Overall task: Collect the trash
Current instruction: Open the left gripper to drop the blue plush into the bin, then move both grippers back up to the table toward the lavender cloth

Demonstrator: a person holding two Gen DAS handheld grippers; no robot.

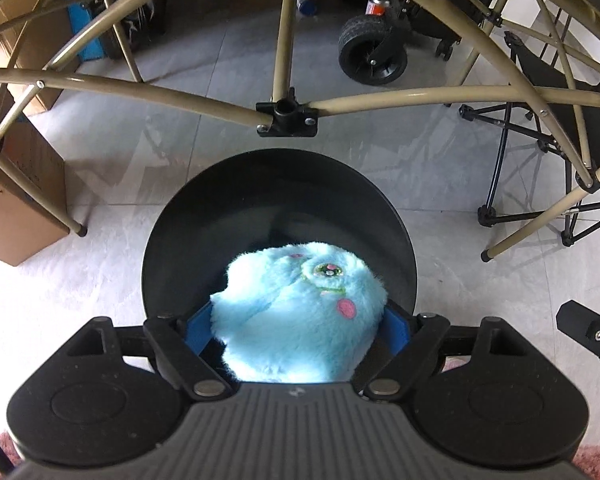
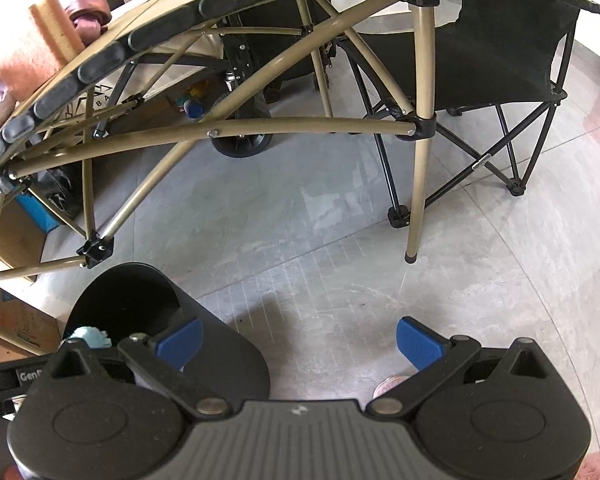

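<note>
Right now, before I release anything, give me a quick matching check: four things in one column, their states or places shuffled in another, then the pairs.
Things:
1. left gripper
2. right gripper
3. blue plush toy
4. black bin

States:
A. open, holding nothing
B. standing on the tiled floor, below the plush
C. closed on the plush
D. held between blue pads over the bin's opening

Pairs: 1-C, 2-A, 3-D, 4-B
</note>
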